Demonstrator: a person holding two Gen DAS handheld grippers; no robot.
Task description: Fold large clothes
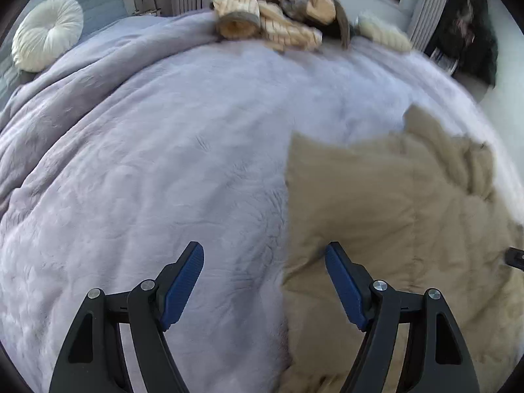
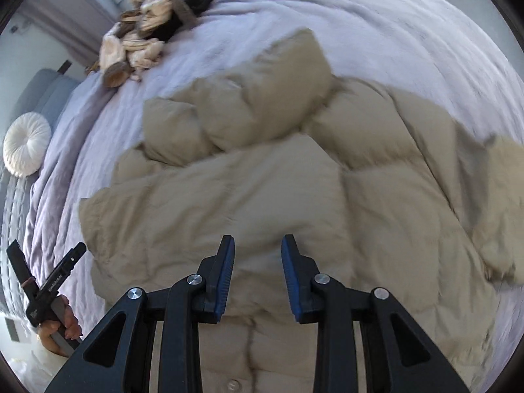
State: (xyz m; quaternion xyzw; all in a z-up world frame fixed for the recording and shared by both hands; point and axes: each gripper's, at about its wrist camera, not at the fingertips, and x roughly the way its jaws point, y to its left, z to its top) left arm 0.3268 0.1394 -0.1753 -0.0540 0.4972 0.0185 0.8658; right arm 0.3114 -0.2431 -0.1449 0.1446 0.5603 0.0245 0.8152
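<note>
A beige puffer jacket (image 2: 262, 180) lies spread on a bed with a lilac blanket (image 2: 376, 9). One sleeve (image 2: 262, 95) is folded across its upper part. In the left wrist view the jacket (image 1: 393, 203) fills the lower right. My left gripper (image 1: 264, 255) is open and empty, above the jacket's left edge, one finger over the blanket (image 1: 163, 147). My right gripper (image 2: 258, 245) is open and empty, hovering over the jacket's middle. The left gripper also shows in the right wrist view (image 2: 46, 265), held by a hand at the lower left.
A heap of tan and brown knitted clothes (image 1: 278, 16) lies at the far side of the bed, also in the right wrist view (image 2: 144, 39). A round white cushion (image 1: 47, 32) sits by the grey headboard (image 1: 98, 0). A dark object (image 1: 468, 32) stands beside the bed.
</note>
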